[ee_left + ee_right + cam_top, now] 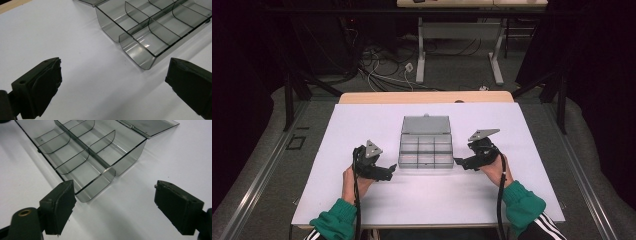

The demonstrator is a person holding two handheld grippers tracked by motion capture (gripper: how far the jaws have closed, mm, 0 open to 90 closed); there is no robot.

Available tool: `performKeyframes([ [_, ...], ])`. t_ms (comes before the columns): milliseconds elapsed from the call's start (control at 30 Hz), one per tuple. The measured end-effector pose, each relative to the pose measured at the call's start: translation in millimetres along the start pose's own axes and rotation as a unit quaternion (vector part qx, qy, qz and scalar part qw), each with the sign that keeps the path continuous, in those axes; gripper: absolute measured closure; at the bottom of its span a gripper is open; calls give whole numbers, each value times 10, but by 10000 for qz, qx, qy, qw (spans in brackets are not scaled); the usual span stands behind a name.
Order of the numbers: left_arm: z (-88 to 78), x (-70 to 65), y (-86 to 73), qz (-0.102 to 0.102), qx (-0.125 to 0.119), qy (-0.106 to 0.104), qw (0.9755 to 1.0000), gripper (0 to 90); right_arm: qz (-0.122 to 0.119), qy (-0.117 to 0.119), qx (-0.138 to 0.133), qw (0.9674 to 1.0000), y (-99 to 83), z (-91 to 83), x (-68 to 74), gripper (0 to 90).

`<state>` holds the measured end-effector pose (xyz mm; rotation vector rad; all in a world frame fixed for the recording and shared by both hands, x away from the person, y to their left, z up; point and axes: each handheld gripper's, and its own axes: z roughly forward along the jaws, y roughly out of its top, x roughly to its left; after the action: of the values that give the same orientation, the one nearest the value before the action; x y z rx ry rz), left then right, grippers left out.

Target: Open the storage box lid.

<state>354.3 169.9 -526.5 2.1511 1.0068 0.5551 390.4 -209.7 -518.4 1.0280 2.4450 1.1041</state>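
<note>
On my left gripper (112, 82) the jaws stood wide apart, nothing between them but bare white tabletop (50, 37); the pads (46, 85) looked matte black and rubbery, blocky, with a slightly ragged edge on the inner face. Same story on my right gripper (113, 205): jaws spread, empty, square black pads (61, 205) on hard plastic carriers, a brass-coloured eyelet showing low on one side.

Just past both sets of jaws sat the compartment box (426, 150), apart from either gripper, its near corners just ahead of the pads in each gripper view. It was smoke-grey, see-through plastic, glossy, thin-walled, catching bright glints along its rounded corners. Inside, one straight divider ran its length and curved cross-walls cut it into six bays, all of which looked empty. Its lid (426, 125) lay hinged open and flat on the table on the far side.

From the high view, the box was in the middle of the smooth white tabletop, between my two grippers, left gripper (391, 169) at its near-left corner, right gripper (459, 162) at its right side. The tray's long axis ran left to right, its open top faced up, and the lid pointed away from me.
</note>
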Motion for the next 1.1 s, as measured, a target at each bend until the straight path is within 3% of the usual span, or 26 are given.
performKeyframes([
  [567, -177, 101, -243, -155, 73, 18, 9999, 0, -80, 392, 132, 9991, -171, -59, 144, 72],
  [667, -208, 139, -280, -214, 68, -109, 9997, 0, -133, 387, 171, 9990, -193, -69, 165, 60],
  [800, -241, 160, -316, -239, 92, -54, 9997, 0, -148, 385, 94, 9991, -222, -69, 178, 54],
  [1100, -305, 165, -371, -265, 156, 94, 9995, 0, -157, 396, 221, 9988, -310, -106, 216, 10],
])
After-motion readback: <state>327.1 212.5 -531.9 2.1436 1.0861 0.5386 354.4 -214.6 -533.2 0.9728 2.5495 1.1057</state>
